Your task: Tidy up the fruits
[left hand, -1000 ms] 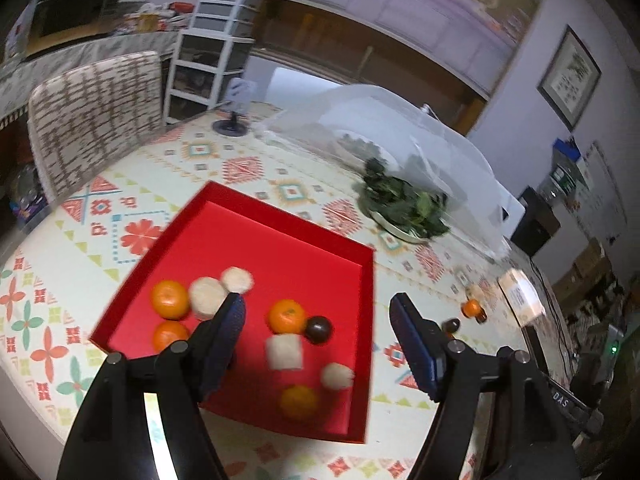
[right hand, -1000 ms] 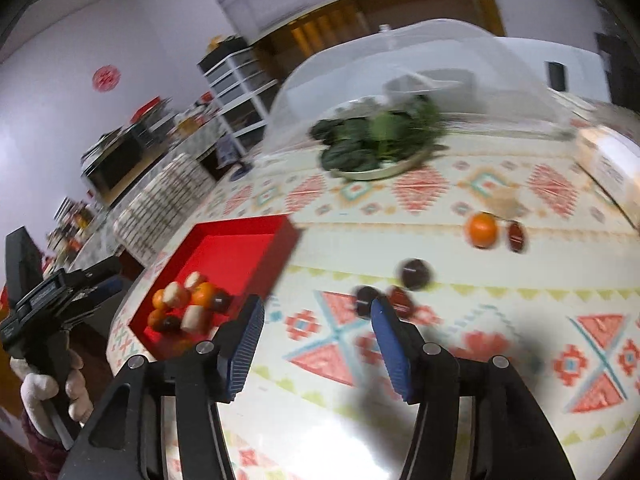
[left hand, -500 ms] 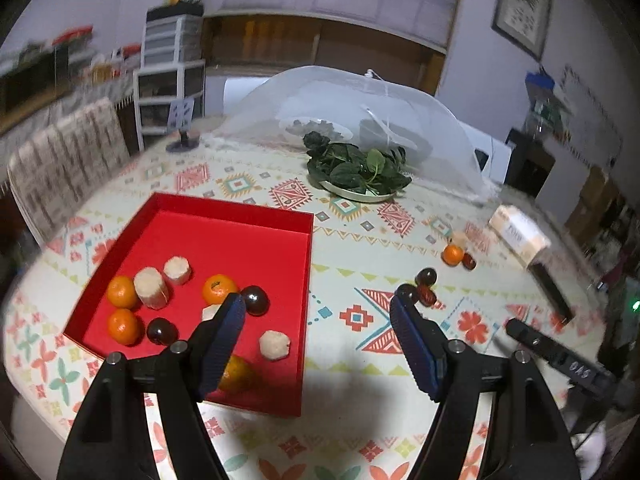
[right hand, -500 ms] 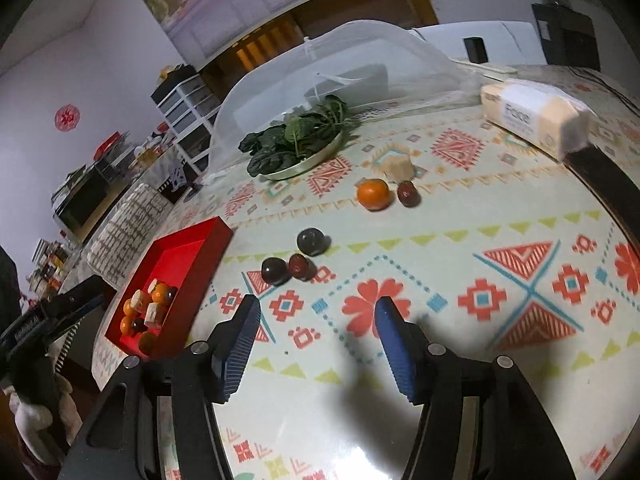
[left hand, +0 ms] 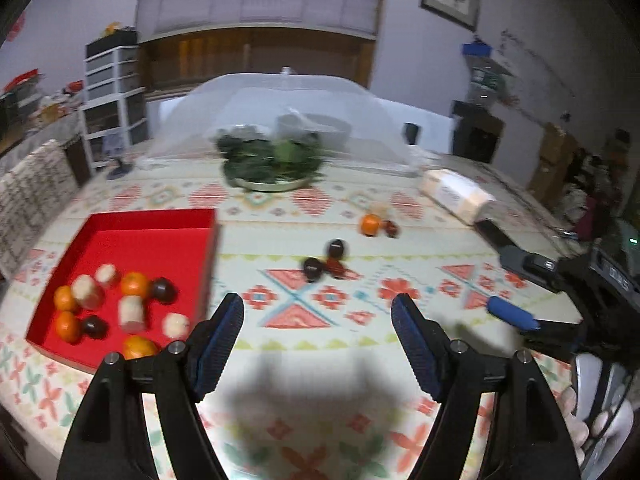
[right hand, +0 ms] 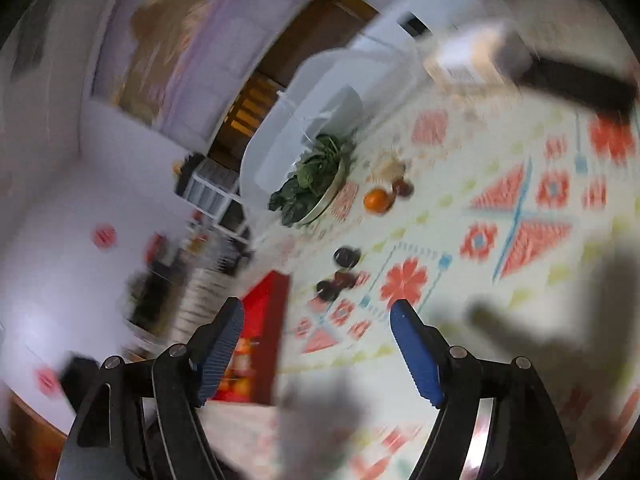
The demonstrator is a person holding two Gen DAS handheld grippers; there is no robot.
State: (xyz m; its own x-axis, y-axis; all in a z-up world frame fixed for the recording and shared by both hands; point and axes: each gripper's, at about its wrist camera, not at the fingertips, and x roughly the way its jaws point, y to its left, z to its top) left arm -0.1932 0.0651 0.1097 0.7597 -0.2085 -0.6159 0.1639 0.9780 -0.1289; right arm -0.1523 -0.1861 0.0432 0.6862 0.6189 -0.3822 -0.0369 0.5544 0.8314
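Note:
A red tray (left hand: 160, 236) at the table's left holds several oranges, pale pieces and dark fruits. Three dark fruits (left hand: 313, 268) lie loose mid-table, with an orange (left hand: 370, 224), a dark red fruit (left hand: 391, 228) and a pale piece behind them. My left gripper (left hand: 318, 308) hovers open and empty, just right of the tray and short of the dark fruits. The right gripper (right hand: 316, 312) has nothing between its opening jaws; its view is rolled and blurred. That view shows the tray (right hand: 268, 312), the dark fruits (right hand: 345, 257) and the orange (right hand: 376, 200). It also shows at the left view's right edge (left hand: 502, 280).
A plate of greens (left hand: 276, 160) sits in front of a clear mesh food cover (left hand: 288, 96) at the back. A white pack (left hand: 456, 196) and a black bar (left hand: 496, 232) lie at the right. A chair (left hand: 32, 200) and drawers (left hand: 114, 96) stand left. A hand (left hand: 600, 420) is at bottom right.
The left view has swung right, from over the tray to the mid-table. The right view has rolled and blurred, its jaws have spread wider, and the loose fruits sit further up its frame.

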